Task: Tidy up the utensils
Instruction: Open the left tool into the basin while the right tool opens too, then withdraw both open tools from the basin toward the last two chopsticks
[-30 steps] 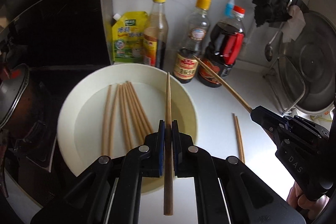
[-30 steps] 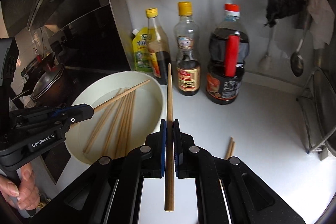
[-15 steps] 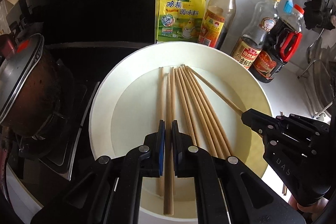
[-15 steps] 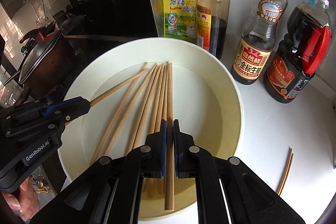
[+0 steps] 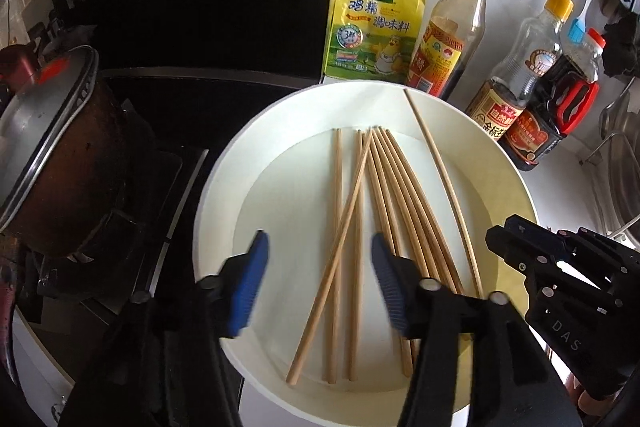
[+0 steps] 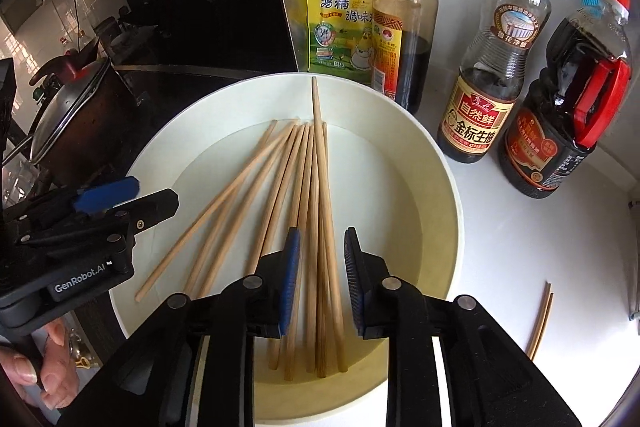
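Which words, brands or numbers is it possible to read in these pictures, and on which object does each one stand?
"GenRobot.AI": side of the left gripper.
"DAS": side of the right gripper.
"太太乐", "鸡精 调味料": yellow pouch.
"自然鲜", "金标生抽": label of the soy sauce bottle.
Too small or blurred: the labels on the red-handled jug and the tall bottle.

The yellow plastic spout pouch standing against the white wall carries "太太乐" on a green band, large "鸡精 调味料" beneath it, and a round blue badge with a "3". The clear glass bottle with a yellow cap and dark sauce has a red-and-gold label reading "自然鲜" and "金标生抽". The black body of the left gripper bears white lettering "GenRobot.AI". The black body of the right gripper bears "DAS". Print on the other bottle labels is too small to read.
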The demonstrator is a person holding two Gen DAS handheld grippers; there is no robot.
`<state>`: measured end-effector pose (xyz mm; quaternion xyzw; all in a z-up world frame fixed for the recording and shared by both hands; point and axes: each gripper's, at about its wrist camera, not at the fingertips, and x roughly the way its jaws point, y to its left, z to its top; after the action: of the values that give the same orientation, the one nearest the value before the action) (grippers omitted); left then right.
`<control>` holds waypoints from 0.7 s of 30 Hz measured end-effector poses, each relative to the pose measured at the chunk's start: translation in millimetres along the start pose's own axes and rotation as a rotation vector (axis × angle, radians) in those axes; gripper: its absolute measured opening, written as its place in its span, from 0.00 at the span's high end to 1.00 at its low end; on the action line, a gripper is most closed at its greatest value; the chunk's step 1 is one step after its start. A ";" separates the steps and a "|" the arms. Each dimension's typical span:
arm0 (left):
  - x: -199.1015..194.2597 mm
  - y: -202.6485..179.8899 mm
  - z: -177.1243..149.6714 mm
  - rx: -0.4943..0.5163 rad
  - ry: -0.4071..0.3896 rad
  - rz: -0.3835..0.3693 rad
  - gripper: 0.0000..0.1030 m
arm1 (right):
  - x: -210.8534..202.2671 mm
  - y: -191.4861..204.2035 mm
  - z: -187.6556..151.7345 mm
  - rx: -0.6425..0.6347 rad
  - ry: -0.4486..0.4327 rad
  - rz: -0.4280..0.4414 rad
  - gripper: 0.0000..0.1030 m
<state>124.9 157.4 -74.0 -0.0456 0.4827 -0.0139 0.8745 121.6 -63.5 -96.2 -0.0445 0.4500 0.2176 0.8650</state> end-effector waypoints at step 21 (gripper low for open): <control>-57.0 -22.5 -23.4 -0.023 -0.056 0.034 0.30 | -66.7 -38.2 -43.1 0.040 -0.064 0.023 0.70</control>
<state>75.1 137.4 -36.3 -0.0476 0.4590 0.0078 0.8871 71.4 -132.1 -73.0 -0.0149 0.4269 0.2196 0.8771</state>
